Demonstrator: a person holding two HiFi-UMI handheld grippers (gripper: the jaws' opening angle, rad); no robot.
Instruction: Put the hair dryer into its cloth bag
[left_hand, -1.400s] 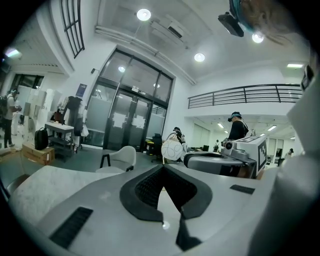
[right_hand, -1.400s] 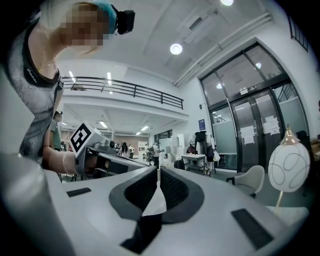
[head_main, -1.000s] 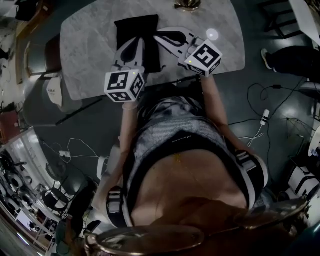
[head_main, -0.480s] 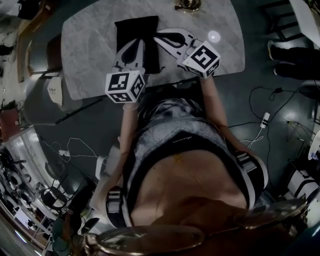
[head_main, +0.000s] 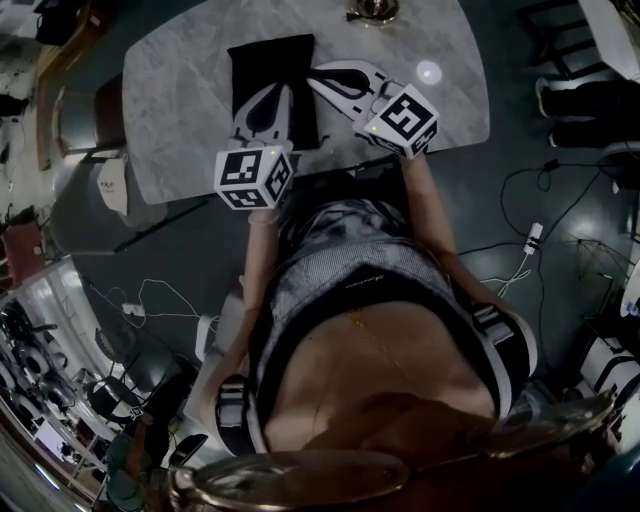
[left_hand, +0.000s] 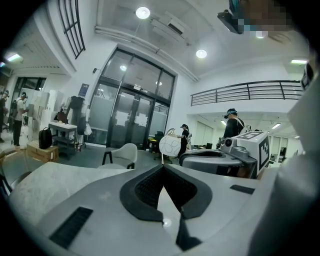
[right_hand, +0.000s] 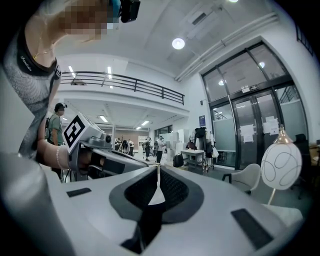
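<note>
Holding the left claw and the right claw in nearly the same spot as a second ago. Keeping the left one over the near part of the black cloth bag and angling the right one in at the bag's right edge. Noting only the faintest drift of the left claw, too slight to count as a move.

Keeping both claws closed, with the pads meeting at the tips in each gripper view and nothing readable pinched between them. Seeing a dark sliver below the pads in both views, without being able to tell cord from cloth from shadow, or contact with the bag from hovering just above it.

Leaving the bag lying flat on the pale marble worktop, in the same place as before.

Finding no hair dryer in any view, neither on the bare stone around the bag nor in either claw. Not being able to say whether it is already inside the bag.

Reading this as a pause, not a working stroke: nothing being lifted, opened or fed in. With the dryer inside, probably only closing the mouth of the bag remaining. With it elsewhere, needing to open a claw and fetch it first.
</note>
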